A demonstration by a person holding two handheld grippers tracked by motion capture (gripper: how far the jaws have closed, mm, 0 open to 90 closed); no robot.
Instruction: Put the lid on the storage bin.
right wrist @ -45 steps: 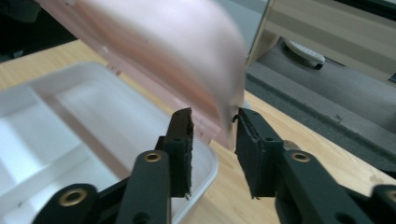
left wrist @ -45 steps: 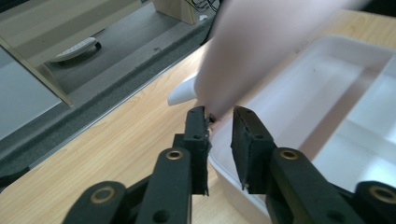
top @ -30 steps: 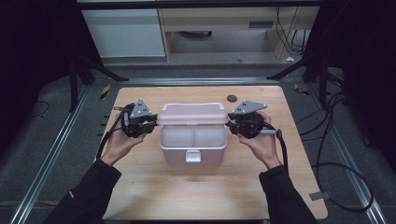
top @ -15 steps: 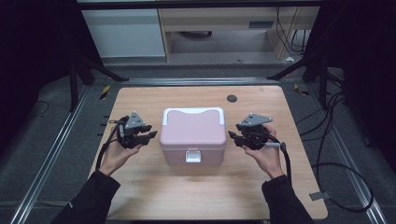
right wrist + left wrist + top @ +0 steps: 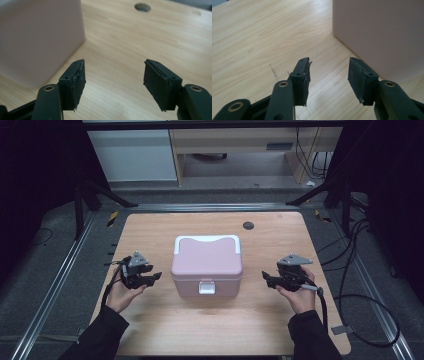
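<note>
so the pink box (image 5: pixel 207 266) sits lid-down on the surface (image 5: pixel 150 320) between the left gripper (image 5: pixel 150 279) and right gripper (image 5: pixel 269 279), jaws just been opening, nothing in them

- Pale wooden surface (image 5: pixel 150 330): matt, visible grain.
- Pink plastic lidded box (image 5: pixel 207 265): smooth, satin sheen.
- Black left tool (image 5: pixel 329 75) and right tool (image 5: pixel 113 80): matt plastic, rough worn rubber pads.

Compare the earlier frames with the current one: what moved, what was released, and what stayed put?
The lid of the pink box, held up by both tongs a second ago, now sits closed. The left tongs and right tongs let go, their jaws have just been opening with nothing between them, and both drew outward to either side of the box. The box itself stayed in place on the table.
</note>
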